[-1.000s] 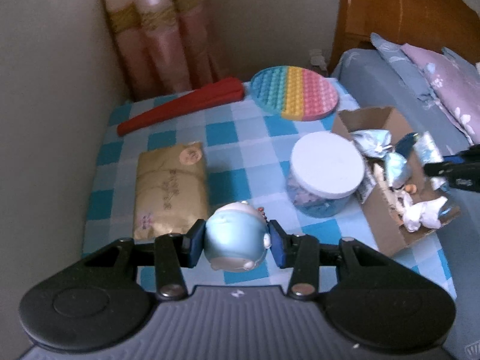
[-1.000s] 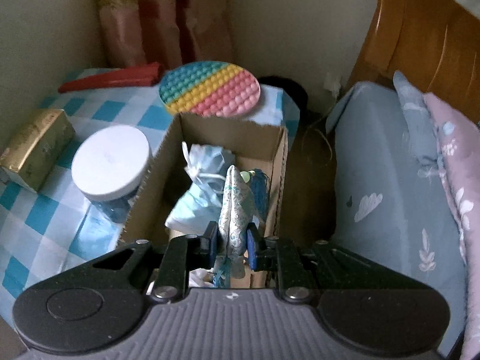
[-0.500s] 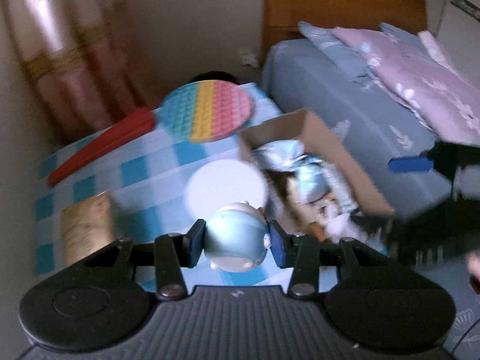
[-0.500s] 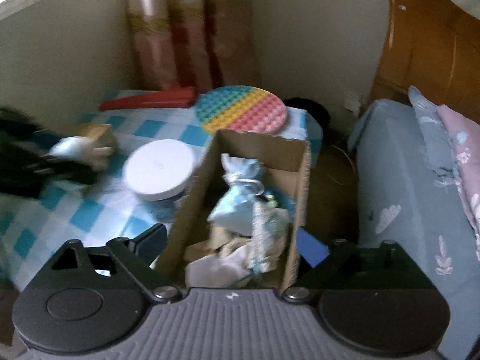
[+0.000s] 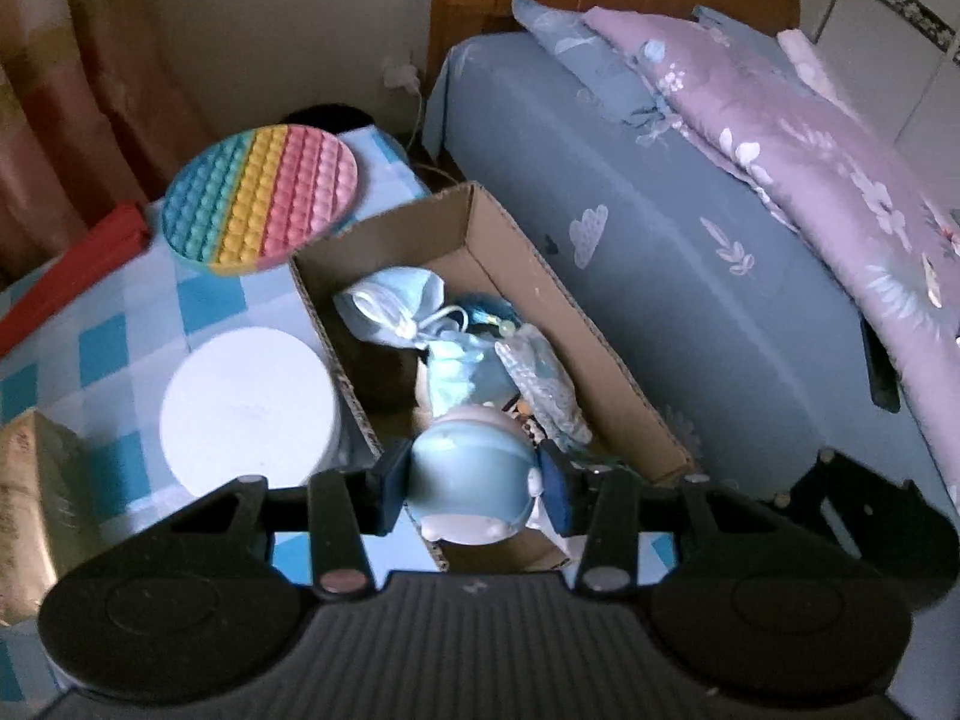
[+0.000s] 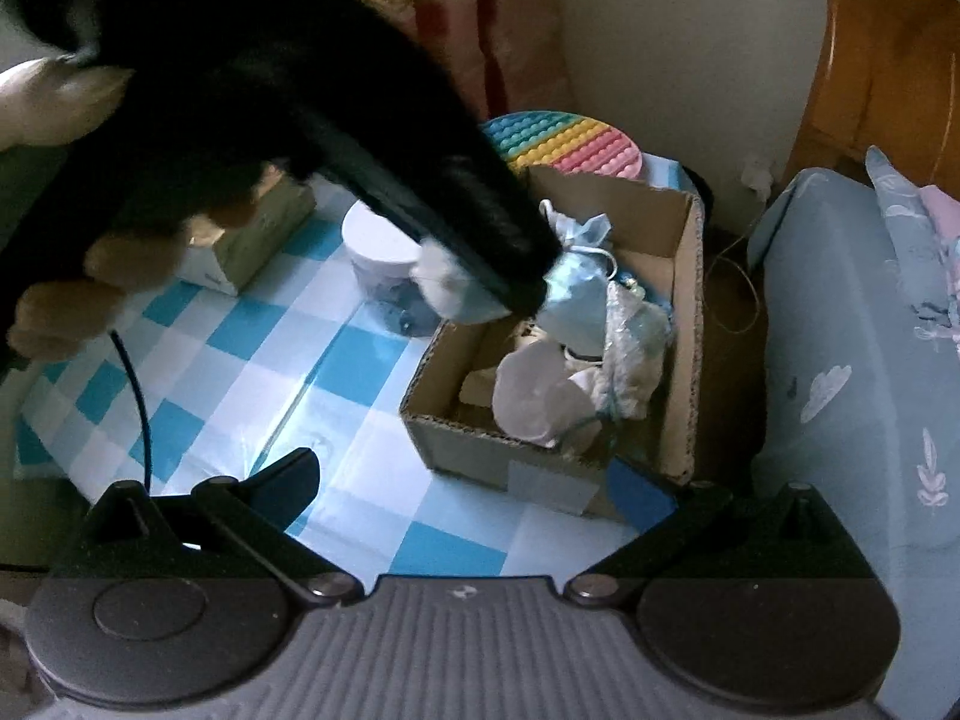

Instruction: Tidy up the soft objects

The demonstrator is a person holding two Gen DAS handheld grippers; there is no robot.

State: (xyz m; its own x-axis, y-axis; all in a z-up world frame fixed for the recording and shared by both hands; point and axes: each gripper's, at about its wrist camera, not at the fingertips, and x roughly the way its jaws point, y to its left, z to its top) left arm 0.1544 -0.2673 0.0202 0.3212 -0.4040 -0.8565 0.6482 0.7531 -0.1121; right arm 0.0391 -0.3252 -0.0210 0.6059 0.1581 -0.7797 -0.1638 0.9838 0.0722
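My left gripper (image 5: 474, 483) is shut on a round pale-blue and white soft toy (image 5: 474, 474) and holds it over the near end of an open cardboard box (image 5: 606, 360). The box holds a light-blue drawstring pouch (image 5: 396, 306) and other soft items. In the right wrist view the left gripper reaches over the box (image 6: 684, 324) with the toy (image 6: 456, 294) in it. My right gripper (image 6: 480, 492) is open and empty, back from the box above the checked cloth.
A white-lidded jar (image 5: 249, 408), a rainbow pop-it disc (image 5: 261, 198), a red flat object (image 5: 66, 276) and a gold packet (image 5: 30, 498) lie on the blue-checked table (image 6: 252, 360). A bed with blue sheet (image 5: 690, 252) stands right of the box.
My left gripper carried the toy from the table over to the box. My right gripper let go of the patterned soft piece into the box, opened and pulled back.
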